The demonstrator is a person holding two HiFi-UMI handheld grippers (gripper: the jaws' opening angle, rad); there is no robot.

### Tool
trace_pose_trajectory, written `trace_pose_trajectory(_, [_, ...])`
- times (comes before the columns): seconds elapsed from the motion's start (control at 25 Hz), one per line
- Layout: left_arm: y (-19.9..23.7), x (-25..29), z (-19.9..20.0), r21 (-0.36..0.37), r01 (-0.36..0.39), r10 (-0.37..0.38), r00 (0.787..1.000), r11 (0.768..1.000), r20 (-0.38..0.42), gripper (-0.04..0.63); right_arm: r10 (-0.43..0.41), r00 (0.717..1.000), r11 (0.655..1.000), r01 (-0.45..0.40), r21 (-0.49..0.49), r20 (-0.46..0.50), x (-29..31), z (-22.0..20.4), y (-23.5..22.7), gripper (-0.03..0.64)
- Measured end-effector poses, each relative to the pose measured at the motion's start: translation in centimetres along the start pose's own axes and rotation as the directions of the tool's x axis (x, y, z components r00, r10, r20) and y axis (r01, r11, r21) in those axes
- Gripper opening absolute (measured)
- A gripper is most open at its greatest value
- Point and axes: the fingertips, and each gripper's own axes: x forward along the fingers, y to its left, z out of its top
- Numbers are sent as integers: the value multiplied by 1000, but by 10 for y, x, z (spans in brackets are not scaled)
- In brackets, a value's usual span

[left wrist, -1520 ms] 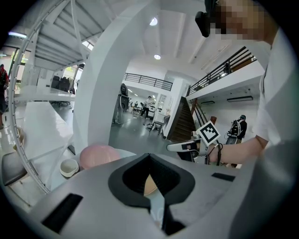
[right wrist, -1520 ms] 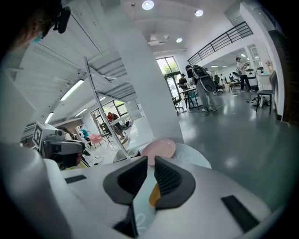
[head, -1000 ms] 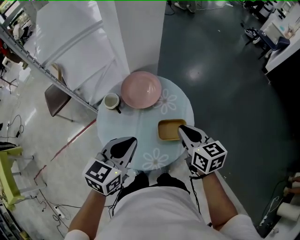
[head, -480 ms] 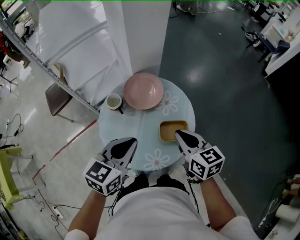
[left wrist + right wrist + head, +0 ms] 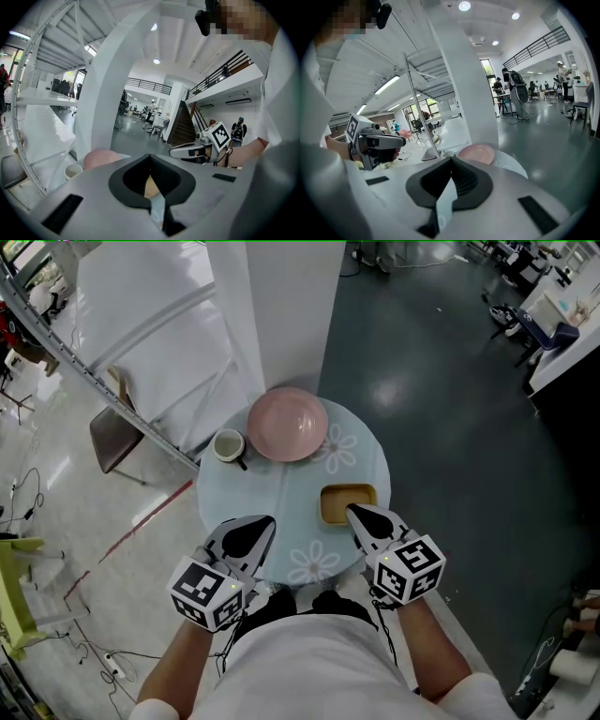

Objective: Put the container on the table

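Note:
A shallow tan container [image 5: 348,503] sits on the round pale-blue table [image 5: 253,493], at its right near side. My right gripper [image 5: 350,510] is shut and empty, with its tip just over the container's near edge. My left gripper [image 5: 264,519] is shut and empty too, held over the table's near-left edge. In the left gripper view the jaws [image 5: 150,157] meet, and a bit of the container [image 5: 150,187] shows through the gap below them. The right gripper view shows its jaws [image 5: 451,159] closed with only table between them.
A pink bowl [image 5: 288,423] and a small cup [image 5: 227,443] stand at the table's far side. A white pillar [image 5: 281,315] rises just behind the table. A brown chair [image 5: 112,437] stands to the left, dark floor to the right.
My right gripper has drawn left and back from the container's right edge to its near edge. The container stays put on the table. The left gripper has not moved.

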Motion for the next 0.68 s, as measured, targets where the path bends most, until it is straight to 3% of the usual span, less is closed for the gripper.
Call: trace_pose_trajectory(0.68, [10, 6, 9, 0, -2, 2, 1000, 1000, 1, 21, -7, 1000, 1000, 7, 2, -7, 9, 8, -8, 23])
